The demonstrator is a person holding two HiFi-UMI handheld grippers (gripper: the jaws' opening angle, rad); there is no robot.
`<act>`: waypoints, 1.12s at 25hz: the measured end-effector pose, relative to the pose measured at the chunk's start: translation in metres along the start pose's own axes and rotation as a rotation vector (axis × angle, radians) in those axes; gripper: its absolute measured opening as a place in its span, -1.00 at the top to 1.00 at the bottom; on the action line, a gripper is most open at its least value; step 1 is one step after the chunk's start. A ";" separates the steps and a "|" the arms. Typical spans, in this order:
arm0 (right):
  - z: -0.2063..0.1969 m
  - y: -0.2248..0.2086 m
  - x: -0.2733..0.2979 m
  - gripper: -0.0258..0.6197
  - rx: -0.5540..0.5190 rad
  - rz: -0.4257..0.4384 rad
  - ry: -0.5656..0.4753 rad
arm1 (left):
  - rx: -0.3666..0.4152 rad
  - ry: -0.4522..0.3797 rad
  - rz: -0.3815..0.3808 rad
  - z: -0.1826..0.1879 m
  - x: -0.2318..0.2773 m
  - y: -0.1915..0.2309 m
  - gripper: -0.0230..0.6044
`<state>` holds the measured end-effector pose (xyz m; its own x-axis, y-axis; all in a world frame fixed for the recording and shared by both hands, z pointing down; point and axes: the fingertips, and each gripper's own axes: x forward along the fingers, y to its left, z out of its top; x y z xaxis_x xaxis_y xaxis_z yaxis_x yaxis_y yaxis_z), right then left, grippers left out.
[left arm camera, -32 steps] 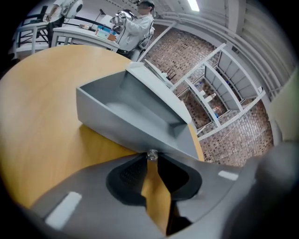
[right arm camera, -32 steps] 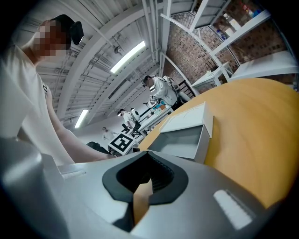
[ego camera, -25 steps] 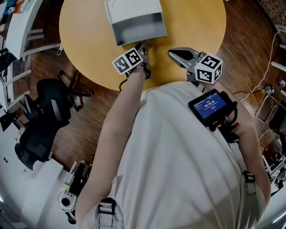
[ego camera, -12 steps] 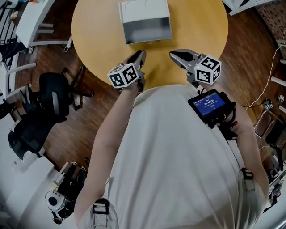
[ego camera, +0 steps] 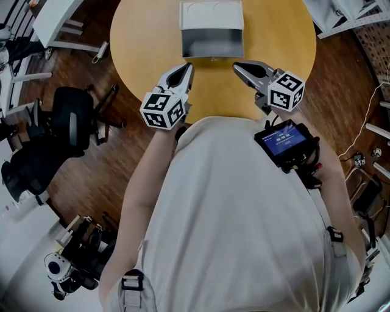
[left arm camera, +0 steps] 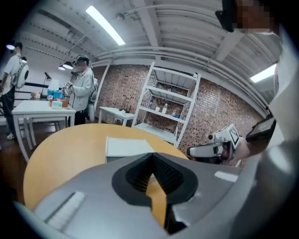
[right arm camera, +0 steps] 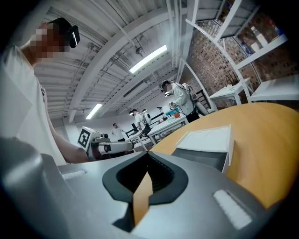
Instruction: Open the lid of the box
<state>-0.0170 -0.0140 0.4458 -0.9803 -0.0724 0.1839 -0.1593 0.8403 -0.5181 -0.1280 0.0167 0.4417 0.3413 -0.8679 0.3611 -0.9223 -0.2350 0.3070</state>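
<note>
Clenched, empty, short of box (ego camera: pixel 212 38): left claw (ego camera: pixel 187 66), right claw (ego camera: pixel 237 64). Lid (ego camera: pixel 211 11) seam unclear; shut tips may shove box off counter (ego camera: pixel 146 42) far edge.

A round yellow wooden table (ego camera: pixel 143 55) carries 1 white box (ego camera: pixel 211 15) with a grey front.

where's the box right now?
In the head view the box sits top centre on the round table, just beyond the tips of the left gripper and the right gripper, midway between them.
</note>
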 end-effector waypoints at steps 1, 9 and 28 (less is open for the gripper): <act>0.005 0.001 0.000 0.92 -0.015 0.002 -0.004 | 0.028 -0.009 -0.007 0.006 -0.001 -0.003 0.93; 0.037 0.006 -0.001 0.92 -0.110 -0.006 -0.062 | 0.099 -0.044 -0.036 0.030 -0.004 -0.012 0.93; 0.024 0.028 0.011 0.92 -0.169 0.029 -0.022 | 0.055 0.012 -0.084 0.012 0.005 -0.018 0.93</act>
<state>-0.0346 -0.0039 0.4132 -0.9868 -0.0574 0.1515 -0.1110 0.9205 -0.3746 -0.1124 0.0116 0.4272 0.4196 -0.8389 0.3466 -0.8988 -0.3307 0.2876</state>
